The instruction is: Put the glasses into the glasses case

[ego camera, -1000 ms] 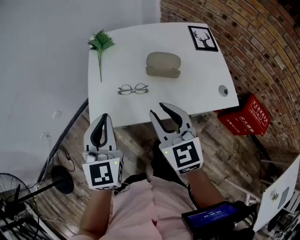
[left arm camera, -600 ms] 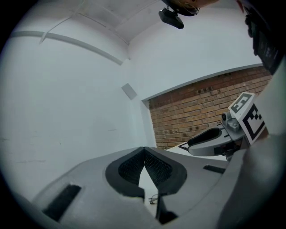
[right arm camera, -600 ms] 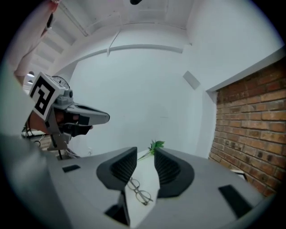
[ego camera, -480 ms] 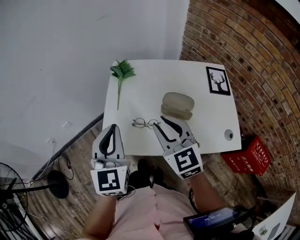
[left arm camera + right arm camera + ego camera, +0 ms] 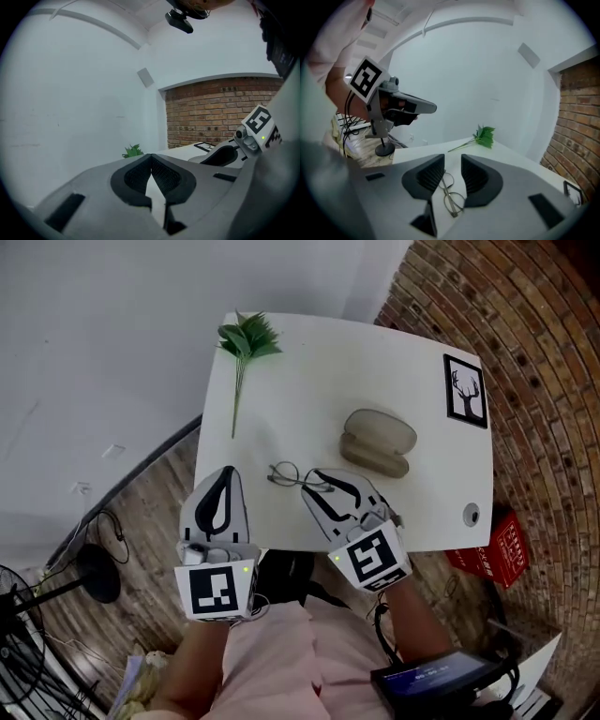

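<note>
Thin wire-framed glasses [image 5: 286, 472], laid flat on the white table [image 5: 309, 381] near the beige oval glasses case [image 5: 379, 442], are straddled untouched by the right gripper [image 5: 311, 484], its spread jaws just narrowed, while the left gripper [image 5: 225, 474] is held pressed together, empty, farther from that case.

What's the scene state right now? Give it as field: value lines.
table: white, next to a brick wall
glasses: lying on the table near its front edge
glasses case: tan, looks closed, on the table apart from the glasses
right tongs: open, jaws have just been closing, one on each side of the glasses, pads not pressing on them
left tongs: shut, nothing between them
other: green sprig and deer picture on the table
task: glasses not yet in the case
</note>
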